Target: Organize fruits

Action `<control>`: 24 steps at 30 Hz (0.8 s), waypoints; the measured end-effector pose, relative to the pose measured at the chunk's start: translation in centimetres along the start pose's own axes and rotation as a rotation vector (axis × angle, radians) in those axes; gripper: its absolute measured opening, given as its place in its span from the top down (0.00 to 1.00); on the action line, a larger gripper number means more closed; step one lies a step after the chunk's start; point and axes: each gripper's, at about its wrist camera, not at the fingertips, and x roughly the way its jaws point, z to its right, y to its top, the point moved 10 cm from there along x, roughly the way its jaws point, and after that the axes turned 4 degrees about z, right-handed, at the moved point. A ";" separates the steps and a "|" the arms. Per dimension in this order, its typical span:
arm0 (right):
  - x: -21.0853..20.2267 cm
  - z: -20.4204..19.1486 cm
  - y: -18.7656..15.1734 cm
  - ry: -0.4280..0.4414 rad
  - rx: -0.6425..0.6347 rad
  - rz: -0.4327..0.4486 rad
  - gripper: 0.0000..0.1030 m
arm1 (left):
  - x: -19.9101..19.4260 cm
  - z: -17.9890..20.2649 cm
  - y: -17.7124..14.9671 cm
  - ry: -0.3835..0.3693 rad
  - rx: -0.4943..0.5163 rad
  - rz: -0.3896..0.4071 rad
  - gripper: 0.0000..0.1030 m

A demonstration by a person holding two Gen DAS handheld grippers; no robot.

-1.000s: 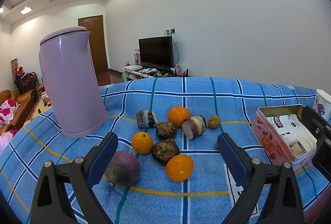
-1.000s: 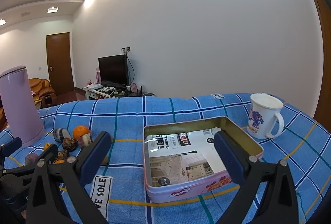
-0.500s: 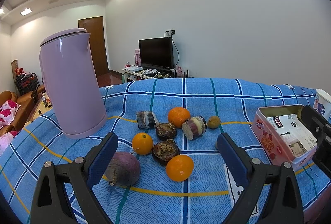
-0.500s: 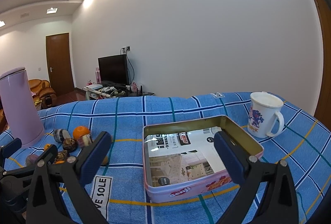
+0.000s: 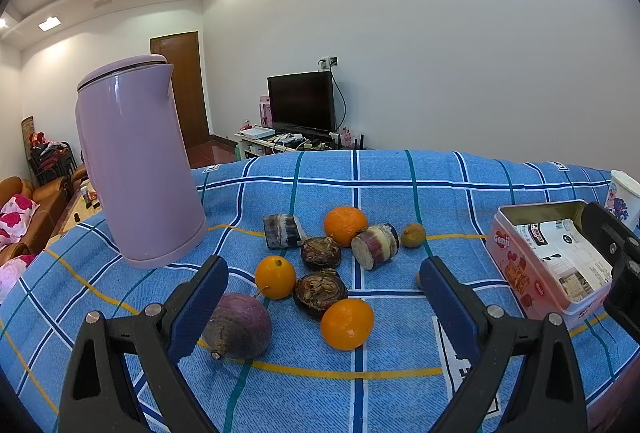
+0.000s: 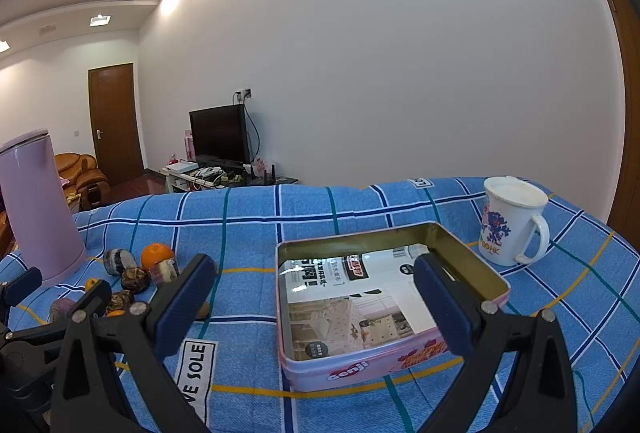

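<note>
The woven checked cloth (image 5: 400, 189) on the table looks matt and coarse. The lilac kettle (image 5: 136, 161) is smooth, glossy plastic. The tin (image 6: 384, 373) shows shiny gold metal inside, lined with printed paper (image 6: 348, 297). The mug (image 6: 508, 221) looks glazed; the oranges (image 5: 346, 317) are finely dimpled.

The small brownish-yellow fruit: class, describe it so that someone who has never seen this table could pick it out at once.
Start at the tall lilac kettle on the blue checked cloth, then look right to the cluster of produce. At the cluster's far right edge, just past the cut purple-skinned chunk, sits the small brownish-yellow fruit. It is the smallest piece, round and dull, unlike the three bright oranges.
</note>
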 end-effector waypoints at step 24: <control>0.1 0.0 -0.1 0.008 0.013 -0.013 0.01 | 0.1 -0.2 -0.3 0.001 0.004 -0.019 0.05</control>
